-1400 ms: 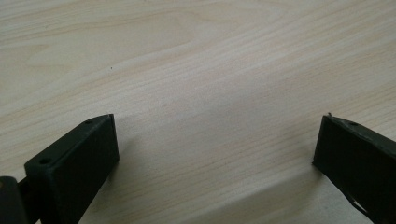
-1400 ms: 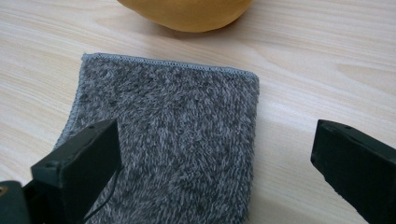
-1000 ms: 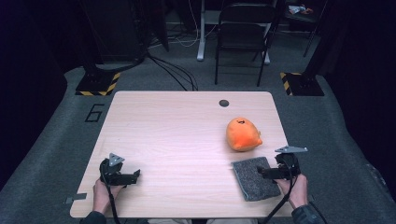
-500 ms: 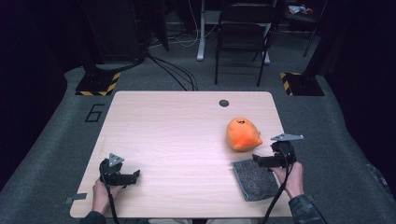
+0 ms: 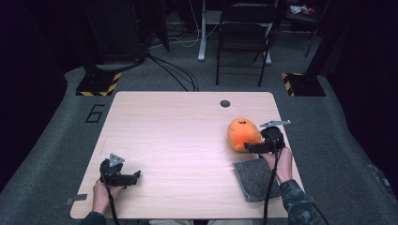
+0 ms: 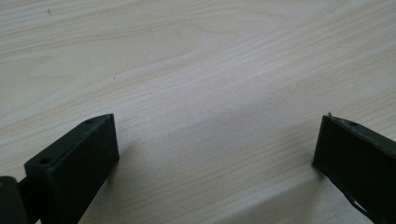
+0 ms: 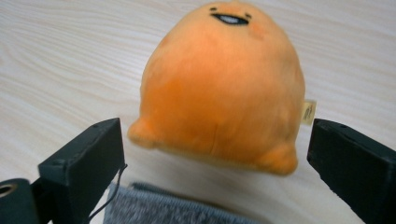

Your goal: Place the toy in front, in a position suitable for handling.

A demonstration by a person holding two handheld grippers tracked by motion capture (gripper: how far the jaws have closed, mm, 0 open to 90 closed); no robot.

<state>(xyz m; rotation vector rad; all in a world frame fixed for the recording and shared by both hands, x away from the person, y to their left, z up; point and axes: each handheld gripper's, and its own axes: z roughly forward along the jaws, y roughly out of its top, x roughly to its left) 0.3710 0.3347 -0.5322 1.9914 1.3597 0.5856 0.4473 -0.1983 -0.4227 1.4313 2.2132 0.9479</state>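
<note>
Right gripper view: right gripper (image 7: pixel 212 158), jaws wide apart, faces orange plush toy (image 7: pixel 224 84); soft, light, squeezable at its lower sides. Left gripper (image 6: pixel 215 163) gapes too.

Round orange plush toy (image 7: pixel 224 88) lies face-up near the table's right edge.

Light wood-grain counter (image 5: pixel 178 136) on grey carpeted floor; small dark round hole (image 5: pixel 225 103) near its far edge. Orange plush toy (image 5: pixel 241 133) lies on the right side, face toward far edge. Grey felt cloth (image 5: pixel 256 179) lies flat just nearer, at the front right corner.
</note>
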